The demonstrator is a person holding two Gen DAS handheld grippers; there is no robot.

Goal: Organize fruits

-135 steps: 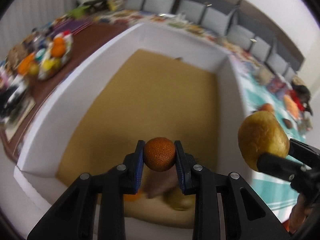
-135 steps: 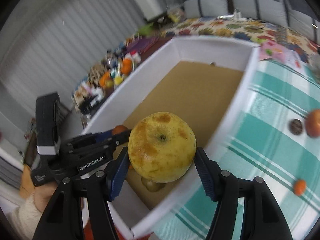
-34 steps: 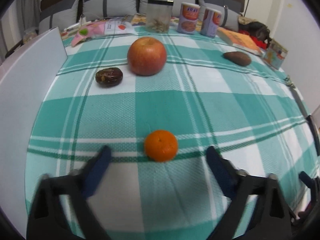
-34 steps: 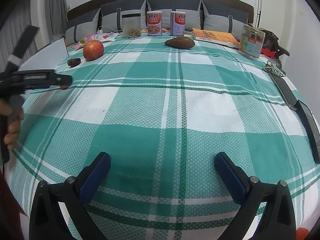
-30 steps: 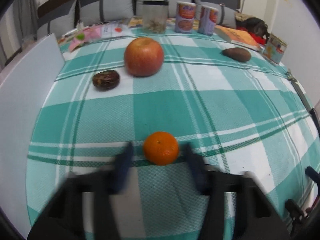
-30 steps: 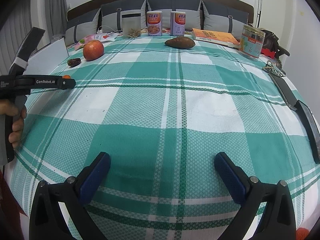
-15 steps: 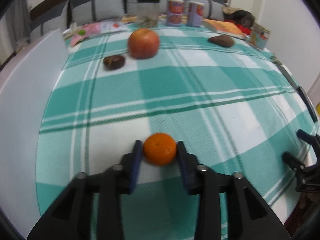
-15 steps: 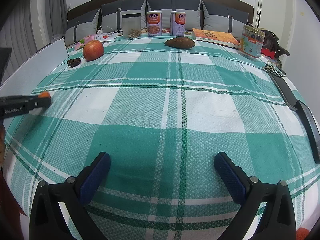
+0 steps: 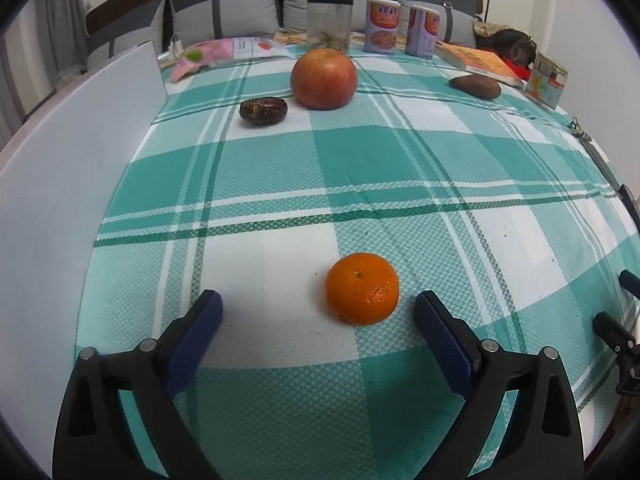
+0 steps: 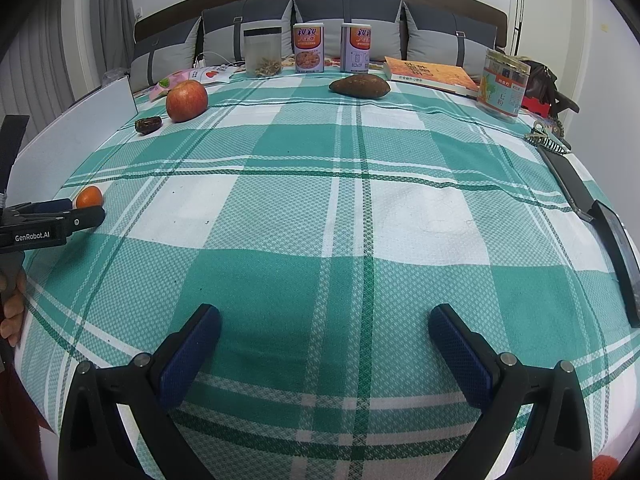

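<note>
The fruits lie on a bed covered with a green-and-white checked cloth [image 10: 360,208], so the ground under them is soft and gives; anything round may roll a little when nudged.

Largest is the red apple [image 9: 323,79], near the far left part of the bed, close to the end of the white box wall [image 9: 60,184] that runs along the bed's left edge. It looks firm, smooth and fairly heavy, likely slippery; wide-spread fingers across its middle would suit it. The brown sweet potato [image 10: 359,85] lies towards the far edge, right of centre, long and stiff, best taken across its narrow waist. The orange mandarin [image 9: 362,288] sits near the bed's front left edge. It is small, light, round, with pebbled, slightly yielding skin and a small scuff, so a gentle squeeze at its widest part should hold it. The dark, wrinkled date-like fruit [image 9: 263,111], smallest, sits just left of the apple; probably soft and sticky, though it is too small to be sure.

The left gripper [image 9: 318,308] has its fingers spread wide and released; the mandarin lies between them, nearer the right finger, apparently touching neither. The right gripper [image 10: 325,322] is likewise spread wide, grasping nothing, over bare cloth near the front edge.
</note>
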